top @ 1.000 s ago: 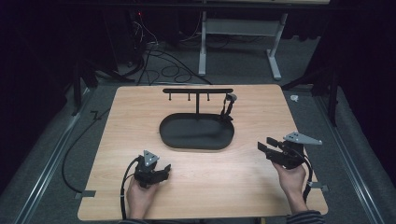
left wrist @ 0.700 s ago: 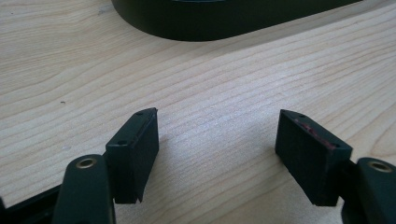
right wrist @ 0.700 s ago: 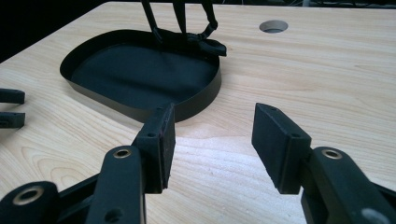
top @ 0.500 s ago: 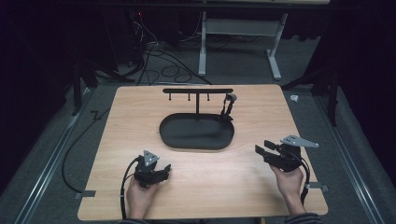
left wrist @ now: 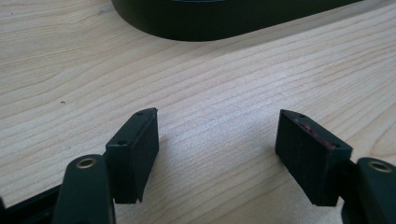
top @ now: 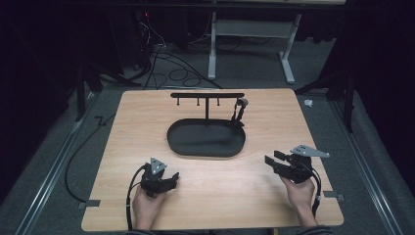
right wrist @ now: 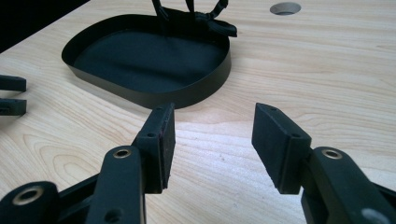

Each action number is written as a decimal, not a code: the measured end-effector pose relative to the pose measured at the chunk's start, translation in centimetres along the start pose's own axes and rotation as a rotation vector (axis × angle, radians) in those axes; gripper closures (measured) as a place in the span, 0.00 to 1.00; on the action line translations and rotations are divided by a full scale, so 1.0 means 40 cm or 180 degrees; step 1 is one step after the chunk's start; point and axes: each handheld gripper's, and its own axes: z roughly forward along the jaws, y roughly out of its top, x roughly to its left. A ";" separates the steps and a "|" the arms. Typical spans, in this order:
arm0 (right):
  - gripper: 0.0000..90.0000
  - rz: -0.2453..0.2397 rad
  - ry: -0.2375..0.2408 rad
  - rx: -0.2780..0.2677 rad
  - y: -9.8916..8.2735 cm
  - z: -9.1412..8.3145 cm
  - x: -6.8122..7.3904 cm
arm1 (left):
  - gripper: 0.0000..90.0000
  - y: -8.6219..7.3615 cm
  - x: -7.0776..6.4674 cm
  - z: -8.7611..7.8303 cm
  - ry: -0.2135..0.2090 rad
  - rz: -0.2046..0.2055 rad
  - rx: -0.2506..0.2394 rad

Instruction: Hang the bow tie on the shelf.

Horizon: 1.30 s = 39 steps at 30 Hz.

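Note:
A black oval tray (top: 205, 147) lies at the middle of the wooden table (top: 274, 117). From its far rim rises a black T-shaped stand (top: 207, 95) with small hooks under the bar. A dark strap-like object (top: 240, 110) hangs at the bar's right end and reaches the tray's rim (right wrist: 217, 25). My left gripper (top: 172, 178) rests low at the near left, open, with bare wood between its jaws (left wrist: 217, 121). My right gripper (top: 274, 157) is held at the near right, pointing left toward the tray (right wrist: 140, 60). It is open with nothing between its jaws (right wrist: 215, 112).
Bare wood lies between the tray and the near edge. A round hole (right wrist: 285, 8) pierces the tabletop beyond the tray. The left gripper's jaws (right wrist: 11, 93) show at the left edge of the right gripper view. Cables (top: 166, 63) and a desk frame (top: 249, 44) stand on the floor behind.
My right gripper has drifted slightly left and toward the near edge, jaws unchanged. The left gripper has stayed put.

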 end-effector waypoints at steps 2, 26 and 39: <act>0.57 0.0004 0.0009 -0.0002 -0.003 0.002 0.001 | 0.34 0.000 0.000 0.000 0.0000 0.0000 0.0000; 0.57 0.0017 0.0039 0.0114 -0.039 0.032 0.015 | 0.34 0.000 0.000 0.000 -0.0001 0.0001 0.0000; 0.57 0.0011 0.0043 0.0191 -0.056 0.051 0.022 | 0.34 0.000 0.000 0.000 -0.0001 0.0001 0.0000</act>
